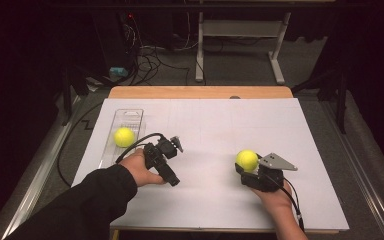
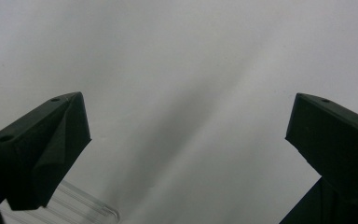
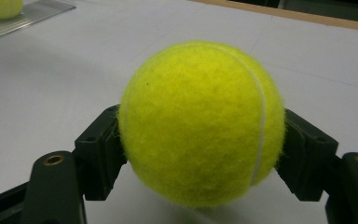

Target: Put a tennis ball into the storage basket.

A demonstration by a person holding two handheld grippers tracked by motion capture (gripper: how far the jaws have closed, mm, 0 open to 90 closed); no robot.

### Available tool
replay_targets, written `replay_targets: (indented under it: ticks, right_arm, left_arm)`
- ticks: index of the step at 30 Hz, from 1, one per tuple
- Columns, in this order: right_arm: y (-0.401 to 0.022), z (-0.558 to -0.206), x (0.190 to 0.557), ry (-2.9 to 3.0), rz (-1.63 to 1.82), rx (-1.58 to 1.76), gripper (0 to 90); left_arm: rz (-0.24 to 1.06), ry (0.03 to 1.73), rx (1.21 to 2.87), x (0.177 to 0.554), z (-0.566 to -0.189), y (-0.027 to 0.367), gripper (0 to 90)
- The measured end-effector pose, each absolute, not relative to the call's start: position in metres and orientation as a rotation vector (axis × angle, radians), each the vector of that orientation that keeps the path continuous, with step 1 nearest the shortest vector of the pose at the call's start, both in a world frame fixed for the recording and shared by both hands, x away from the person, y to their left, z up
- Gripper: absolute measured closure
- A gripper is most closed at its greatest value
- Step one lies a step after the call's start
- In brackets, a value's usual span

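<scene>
A yellow tennis ball (image 1: 247, 160) (image 3: 200, 123) is clamped between the jaws of my right gripper (image 1: 245, 169) (image 3: 200, 154), low over the white sheet at the right. A second yellow tennis ball (image 1: 124, 137) (image 3: 0, 7) rests in a clear plastic tray (image 1: 130, 116) at the left. My left gripper (image 1: 176, 143) (image 2: 186, 140) hovers just right of that tray, its jaws wide apart with nothing between them; a corner of the tray (image 2: 86, 205) lies at the bottom left of the left gripper view.
A white sheet (image 1: 205, 125) covers the wooden table (image 1: 200, 92). Behind the table are cables (image 1: 150, 60) on the floor and the white legs of another desk (image 1: 275, 55). Dark surroundings flank both sides.
</scene>
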State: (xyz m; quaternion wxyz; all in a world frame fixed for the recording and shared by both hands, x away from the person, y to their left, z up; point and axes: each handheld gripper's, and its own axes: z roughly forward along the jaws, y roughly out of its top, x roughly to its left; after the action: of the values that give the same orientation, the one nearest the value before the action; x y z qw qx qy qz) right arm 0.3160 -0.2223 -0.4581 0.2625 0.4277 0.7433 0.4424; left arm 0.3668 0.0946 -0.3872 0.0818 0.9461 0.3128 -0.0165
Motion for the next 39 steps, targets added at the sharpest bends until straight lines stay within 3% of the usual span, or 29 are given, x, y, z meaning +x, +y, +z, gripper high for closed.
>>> replay_targets:
  ticks: [13, 39]
  right_arm:
    - [-0.222, -0.459, 0.295, 2.01, 1.207, 1.09, 27.0]
    - [-0.149, -0.463, 0.285, 2.145, 1.321, 0.903, 27.1]
  left_arm:
    - [-0.031, 0.935, 2.819, 0.364, -0.379, 0.088, 0.5]
    - [-0.004, 0.937, 2.809, 0.363, -0.359, 0.087, 0.5]
